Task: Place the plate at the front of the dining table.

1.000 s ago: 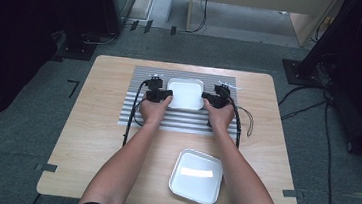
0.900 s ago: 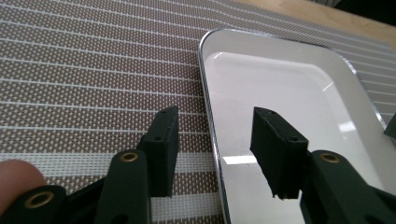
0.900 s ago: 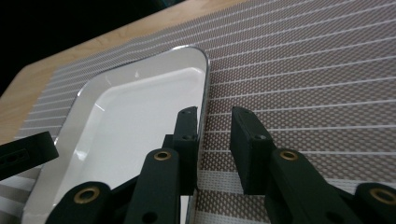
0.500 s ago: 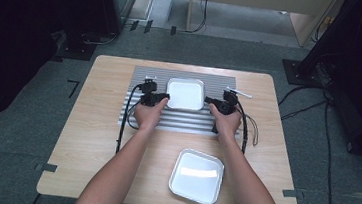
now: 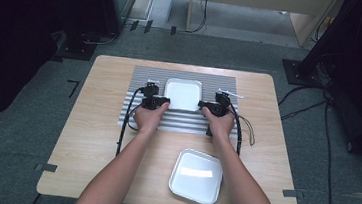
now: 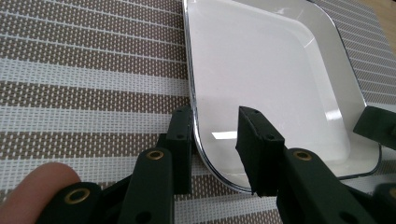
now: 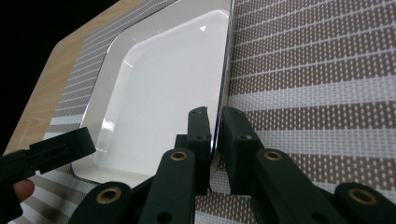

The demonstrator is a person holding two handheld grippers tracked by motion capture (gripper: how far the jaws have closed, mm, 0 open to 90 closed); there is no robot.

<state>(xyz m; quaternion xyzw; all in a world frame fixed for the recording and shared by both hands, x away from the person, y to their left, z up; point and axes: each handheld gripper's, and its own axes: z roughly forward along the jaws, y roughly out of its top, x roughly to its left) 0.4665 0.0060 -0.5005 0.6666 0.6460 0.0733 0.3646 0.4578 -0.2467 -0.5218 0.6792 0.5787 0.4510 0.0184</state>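
Note:
A white square plate (image 5: 183, 93) lies on a striped placemat (image 5: 221, 83) at the far middle of the table. My left gripper (image 5: 165, 102) is at the plate's left near corner. In the left gripper view its jaws stand apart, open (image 6: 217, 140), one on each side of the plate (image 6: 261, 70) rim. My right gripper (image 5: 202, 104) is at the plate's right near corner. In the right gripper view it (image 7: 216, 135) is shut on the thin rim of the plate (image 7: 163, 84). Each gripper view shows the other gripper's jaw tip across the plate.
A second white square plate (image 5: 196, 176) lies on the bare wooden table (image 5: 101, 124) near the front edge, between the forearms. Cables trail from both grippers across the placemat (image 6: 93, 70). Dark floor, cables and furniture legs surround the table.
Half a second ago the grippers stood wider apart beside the plate; both have now come in to its near corners. The plate has hardly moved.

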